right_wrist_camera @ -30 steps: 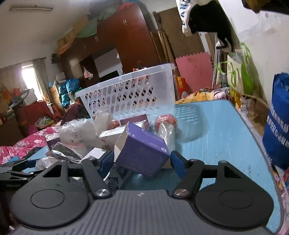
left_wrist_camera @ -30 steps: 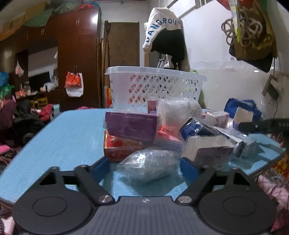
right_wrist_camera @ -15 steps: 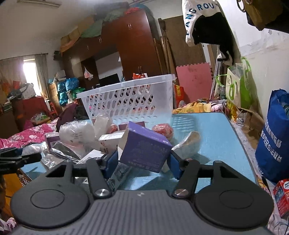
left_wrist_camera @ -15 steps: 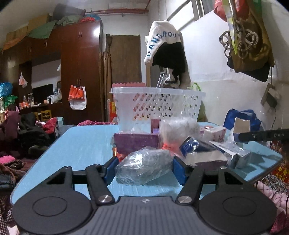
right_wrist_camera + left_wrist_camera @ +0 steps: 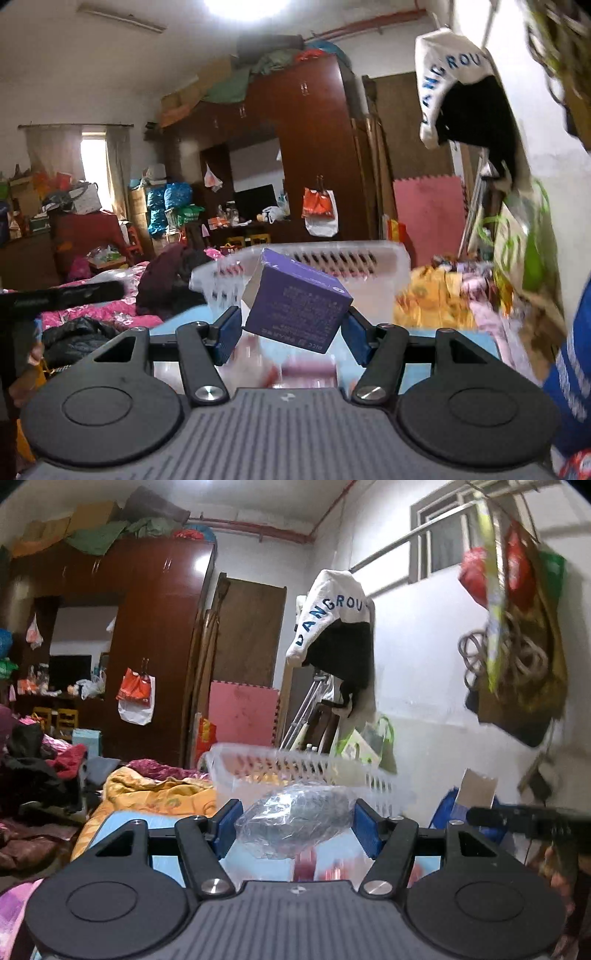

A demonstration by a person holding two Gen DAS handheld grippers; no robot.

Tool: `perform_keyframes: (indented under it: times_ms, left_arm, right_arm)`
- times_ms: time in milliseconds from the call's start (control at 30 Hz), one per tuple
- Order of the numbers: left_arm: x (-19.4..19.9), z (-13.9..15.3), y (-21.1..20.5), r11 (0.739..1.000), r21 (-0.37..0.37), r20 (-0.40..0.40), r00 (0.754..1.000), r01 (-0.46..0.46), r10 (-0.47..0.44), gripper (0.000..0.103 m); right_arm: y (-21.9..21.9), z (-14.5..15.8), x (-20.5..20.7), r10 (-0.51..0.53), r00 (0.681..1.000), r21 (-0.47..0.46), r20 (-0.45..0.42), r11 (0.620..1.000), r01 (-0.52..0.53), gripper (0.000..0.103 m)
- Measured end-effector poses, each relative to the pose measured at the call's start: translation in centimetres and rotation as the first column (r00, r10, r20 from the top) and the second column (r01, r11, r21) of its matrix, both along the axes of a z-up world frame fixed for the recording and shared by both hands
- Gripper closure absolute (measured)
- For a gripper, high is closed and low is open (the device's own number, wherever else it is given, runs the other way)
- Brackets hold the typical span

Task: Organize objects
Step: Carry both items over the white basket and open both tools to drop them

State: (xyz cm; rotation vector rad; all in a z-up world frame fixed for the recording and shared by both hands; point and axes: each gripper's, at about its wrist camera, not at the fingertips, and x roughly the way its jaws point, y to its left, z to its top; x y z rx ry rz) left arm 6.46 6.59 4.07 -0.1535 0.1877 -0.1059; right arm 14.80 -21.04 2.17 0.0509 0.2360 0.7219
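My left gripper (image 5: 298,823) is shut on a clear plastic bag with a dark thing inside (image 5: 295,821), held in the air in front of the white laundry basket (image 5: 258,764). In the right wrist view my right gripper (image 5: 291,326) is shut on a purple box (image 5: 297,304), tilted and lifted level with the rim of the same basket (image 5: 388,254). Blue pads press both items from each side. The pile of packets on the blue table (image 5: 110,823) is mostly hidden below the grippers and blurred.
The other gripper's black body shows at the right edge of the left view (image 5: 528,818) and at the left edge of the right view (image 5: 62,295). A dark wardrobe (image 5: 314,155), hanging clothes (image 5: 332,627) and a blue bag (image 5: 576,350) surround the table.
Both grippers closed on their items, the bag and the purple box, and lifted them off the table up to about the height of the basket rim. The pile dropped out of view.
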Motion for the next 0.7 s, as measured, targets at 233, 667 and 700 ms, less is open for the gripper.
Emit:
perform_keyframes:
  times_ms: [233,667,700]
  left_arm:
    - [10.9,2.9,-0.2,1.000,0.012,-0.112,0.994,-0.006,0.007,0.036]
    - [13.9,2.4,0.3,0.999,-0.023,-0.137,0.990,-0.046,0.042,0.000]
    - [13.3,2.3,0.6,0.999,-0.017,-0.158,0.986,-0.050,0.047,0.000]
  right_arm:
    - [6.1,2.8,6.7,-0.044,0.999,-0.128,0.005,0.991,0.044,0.040]
    - [5.8,2.0,6.5,-0.095,0.995,-0.160,0.043,0.982,0.100,0.000]
    - [5.0,2.1,5.8,-0.087,0.995,-0.150,0.045,0.984,0.093,0.000]
